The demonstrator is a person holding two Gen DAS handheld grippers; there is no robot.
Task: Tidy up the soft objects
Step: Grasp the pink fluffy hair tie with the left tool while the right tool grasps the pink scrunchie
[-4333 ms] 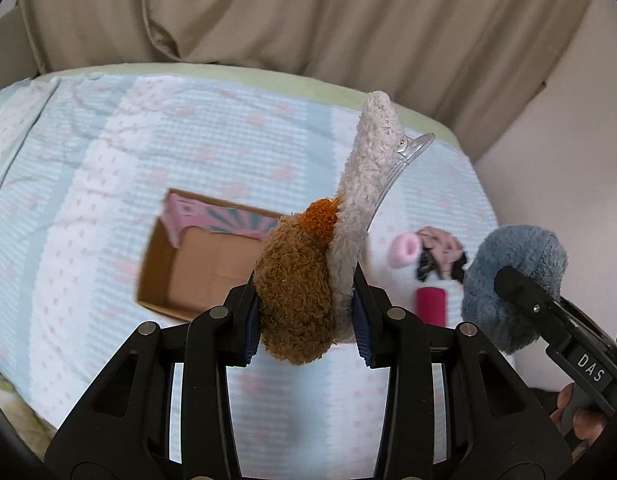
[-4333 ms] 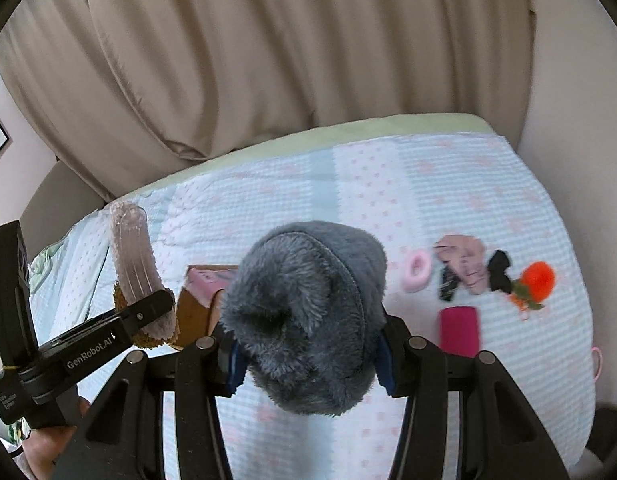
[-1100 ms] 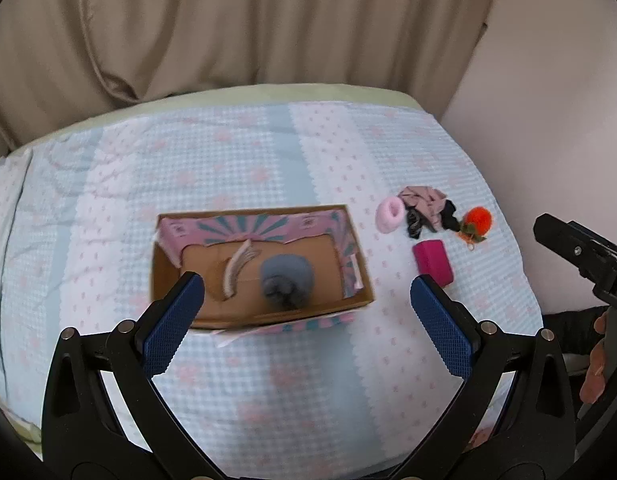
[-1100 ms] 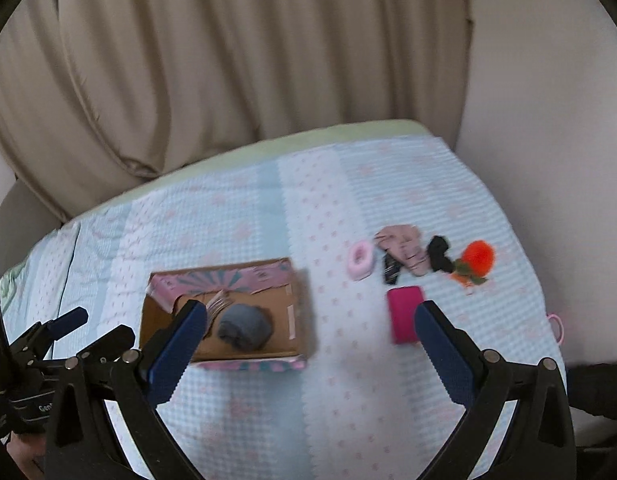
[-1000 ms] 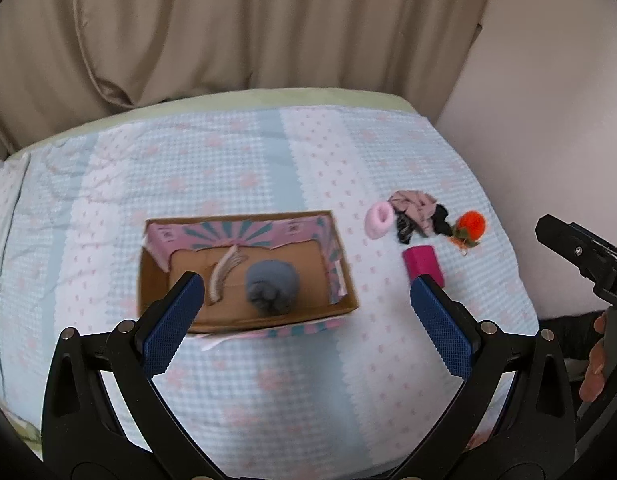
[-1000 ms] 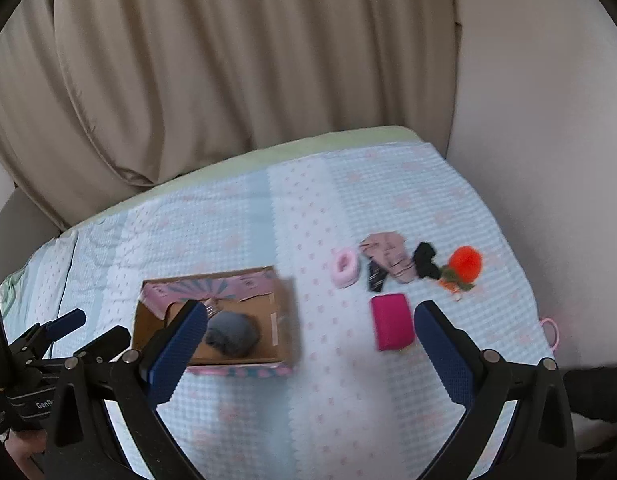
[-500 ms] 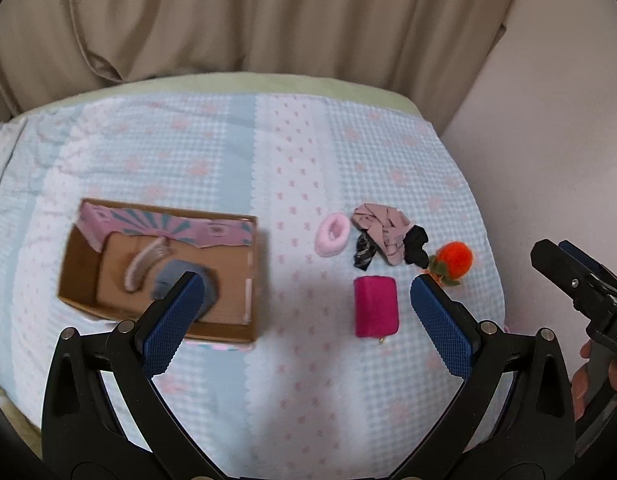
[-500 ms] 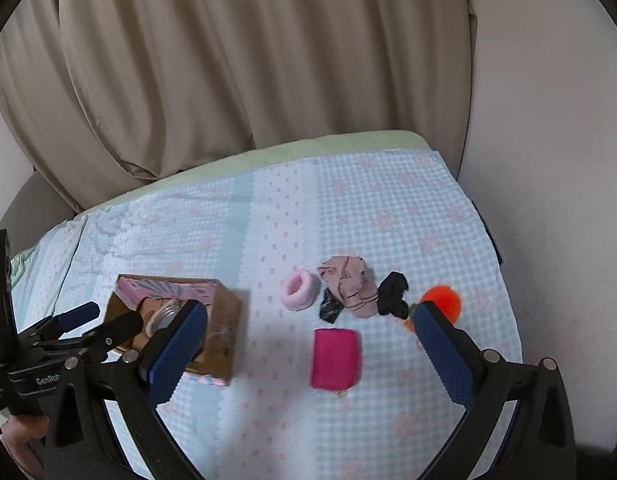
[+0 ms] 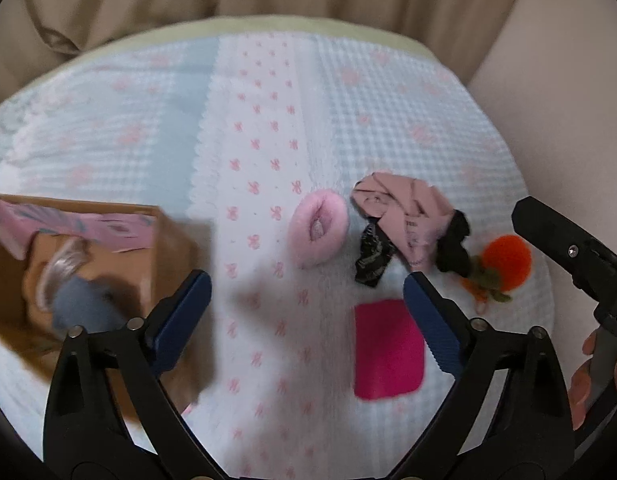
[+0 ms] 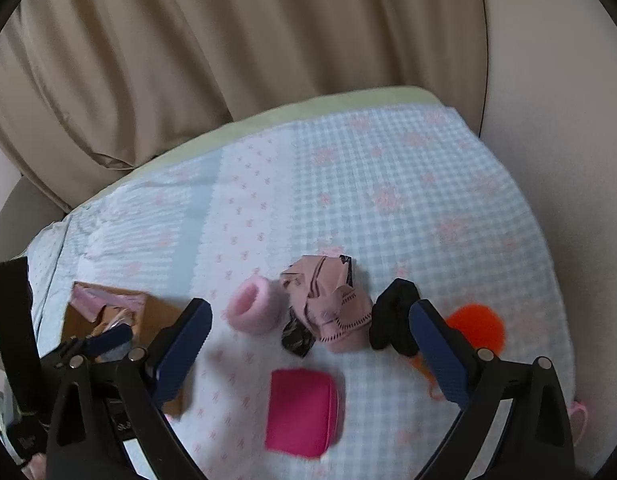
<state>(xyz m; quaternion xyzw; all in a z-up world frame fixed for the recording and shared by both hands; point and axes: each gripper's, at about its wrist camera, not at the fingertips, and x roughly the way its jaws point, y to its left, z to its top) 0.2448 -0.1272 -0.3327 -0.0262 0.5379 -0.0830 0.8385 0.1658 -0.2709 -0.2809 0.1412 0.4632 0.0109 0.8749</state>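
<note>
Having dropped the grey plush (image 9: 78, 304) and fuzzy clip (image 9: 64, 264) into the cardboard box (image 9: 164, 248), my left gripper (image 9: 304, 312) and right gripper (image 10: 310, 342) gape wide and empty, now swung over the pink scrunchie (image 10: 250, 308) pile.

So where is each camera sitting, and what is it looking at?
Left wrist: rides the open left gripper, looking down at the bed; cardboard box left, magenta pouch ahead, the right gripper and a hand at the right edge.
Right wrist: rides the open right gripper, looking down and toward the curtain; the left gripper shows lower left.
Both share: pink fluffy scrunchie, pouch, orange pompom, box.
</note>
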